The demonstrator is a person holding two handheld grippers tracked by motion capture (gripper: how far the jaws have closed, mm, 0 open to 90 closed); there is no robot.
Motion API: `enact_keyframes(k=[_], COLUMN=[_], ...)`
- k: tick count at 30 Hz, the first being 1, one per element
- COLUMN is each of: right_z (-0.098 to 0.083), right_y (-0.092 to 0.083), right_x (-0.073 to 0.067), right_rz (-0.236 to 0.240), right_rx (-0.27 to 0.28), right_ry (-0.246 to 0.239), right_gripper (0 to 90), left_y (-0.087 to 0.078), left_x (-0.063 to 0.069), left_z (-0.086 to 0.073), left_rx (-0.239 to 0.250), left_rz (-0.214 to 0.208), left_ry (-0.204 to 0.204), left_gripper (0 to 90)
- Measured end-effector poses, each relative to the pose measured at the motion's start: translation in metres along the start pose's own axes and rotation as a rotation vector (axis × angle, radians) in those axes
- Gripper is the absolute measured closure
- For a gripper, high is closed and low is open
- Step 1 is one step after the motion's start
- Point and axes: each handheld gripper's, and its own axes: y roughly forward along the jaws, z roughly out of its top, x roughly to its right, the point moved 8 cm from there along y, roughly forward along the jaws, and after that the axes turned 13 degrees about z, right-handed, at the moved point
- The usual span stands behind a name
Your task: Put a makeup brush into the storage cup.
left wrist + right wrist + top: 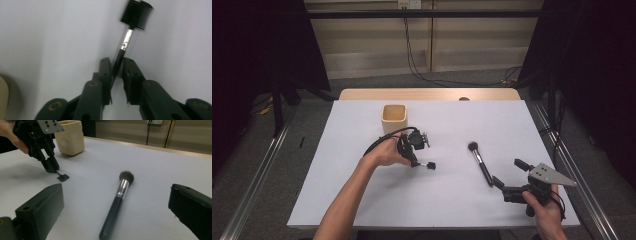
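Tabletop (362, 200) fills the centre of the high view, with the cream cup (393, 119) at upper centre-left. The powder brush (480, 163) lies right of centre. The right hand-held gripper (507, 172), lower right, stands released near that brush's handle. The left hand-held gripper (117, 66) is clenched on the handle of the small comb brush (137, 14), which lies on the surface below the cup. Judged step: pick-up. The next move calls for a lift, then carriage to the cup.
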Motion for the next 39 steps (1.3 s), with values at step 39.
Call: enact_keyframes(k=[39], right_z=[-0.001], right_y=[0.000], right_x=[0.002], right_rz=[-0.004], right_rx=[-0.008], right_ry=[0.004], right_gripper=[0.0], left_y=[-0.014], left_x=[-0.007], left_z=[-0.005], left_rx=[0.155], left_rz=[-0.046], left_ry=[-0.188], left_gripper=[85.8])
